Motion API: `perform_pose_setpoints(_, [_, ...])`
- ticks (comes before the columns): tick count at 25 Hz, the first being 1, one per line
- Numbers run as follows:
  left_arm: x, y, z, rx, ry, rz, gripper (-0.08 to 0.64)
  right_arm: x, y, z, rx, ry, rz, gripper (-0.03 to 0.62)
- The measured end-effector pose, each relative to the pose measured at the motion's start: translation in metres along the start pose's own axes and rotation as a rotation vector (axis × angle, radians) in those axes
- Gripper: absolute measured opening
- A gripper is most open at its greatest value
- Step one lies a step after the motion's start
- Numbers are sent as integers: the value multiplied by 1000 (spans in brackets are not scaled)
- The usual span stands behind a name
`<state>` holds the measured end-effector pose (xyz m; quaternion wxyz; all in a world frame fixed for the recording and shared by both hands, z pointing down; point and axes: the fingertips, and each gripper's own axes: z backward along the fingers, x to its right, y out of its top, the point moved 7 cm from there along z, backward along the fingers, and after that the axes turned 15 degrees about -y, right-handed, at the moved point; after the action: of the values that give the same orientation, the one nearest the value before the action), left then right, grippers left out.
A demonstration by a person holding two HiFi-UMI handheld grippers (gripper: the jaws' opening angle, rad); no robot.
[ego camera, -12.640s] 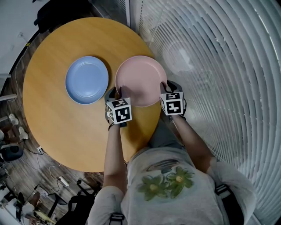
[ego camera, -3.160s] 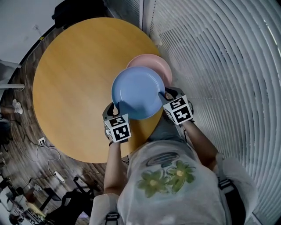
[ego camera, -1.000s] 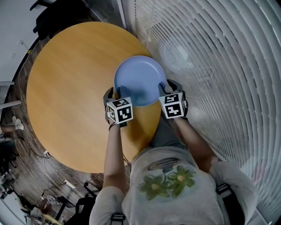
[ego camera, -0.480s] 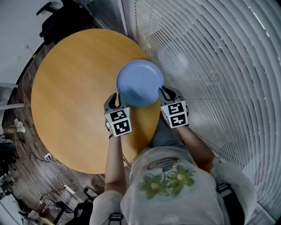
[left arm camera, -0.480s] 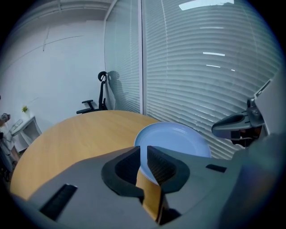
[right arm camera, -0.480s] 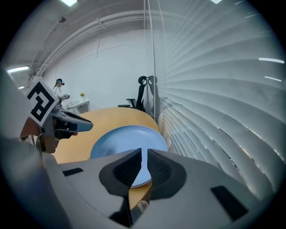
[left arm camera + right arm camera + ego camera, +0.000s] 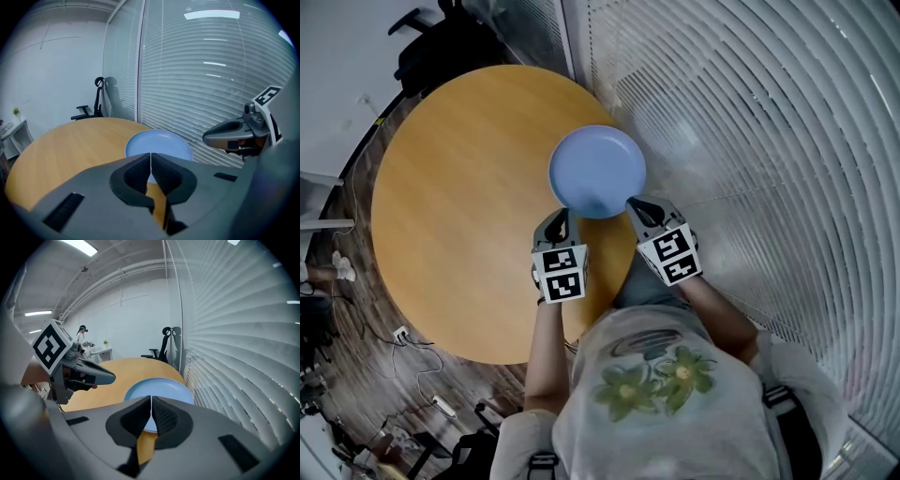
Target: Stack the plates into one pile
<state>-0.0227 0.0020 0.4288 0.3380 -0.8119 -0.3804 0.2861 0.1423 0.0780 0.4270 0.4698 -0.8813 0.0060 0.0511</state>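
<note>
A blue plate [image 7: 597, 172] lies flat near the right edge of the round wooden table [image 7: 459, 206]; no pink plate shows beneath it. It also appears in the left gripper view as the blue plate [image 7: 159, 143] and in the right gripper view as the blue plate [image 7: 159, 390]. My left gripper [image 7: 560, 217] hangs just short of the plate's near left rim, clear of it. My right gripper [image 7: 636, 206] is by the near right rim, also apart. Both pairs of jaws have just been closing and stand shut, pads together, with nothing between them [image 7: 150, 157] [image 7: 151, 399].
White slatted blinds [image 7: 750, 141] run along the table's right side. A black office chair [image 7: 441, 37] stands beyond the far edge. Cables lie on the dark floor [image 7: 403, 337] at the left. The person's torso is close to the near table edge.
Both grippers have come off the blue plate's rim and drawn back toward the person and upward. Their jaws have gone from open to shut. The plate stays on the table.
</note>
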Motion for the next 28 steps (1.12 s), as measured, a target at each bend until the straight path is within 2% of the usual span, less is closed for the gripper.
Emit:
perform_pose_setpoints(9, [29, -39, 25, 35, -6, 31, 25, -24, -20, 32, 20, 71, -18, 43])
perform_pose_setpoints(17, [34, -52, 46, 61, 22, 44, 25, -42, -23, 49, 28, 110, 0, 43])
perform_pose_setpoints(23, [32, -60, 66, 78, 46, 90, 25, -53, -21, 61, 35, 131, 23, 43])
perform_pose_setpoints(28, [37, -73, 79, 82, 54, 90, 25, -63, -27, 74, 37, 146, 41, 43])
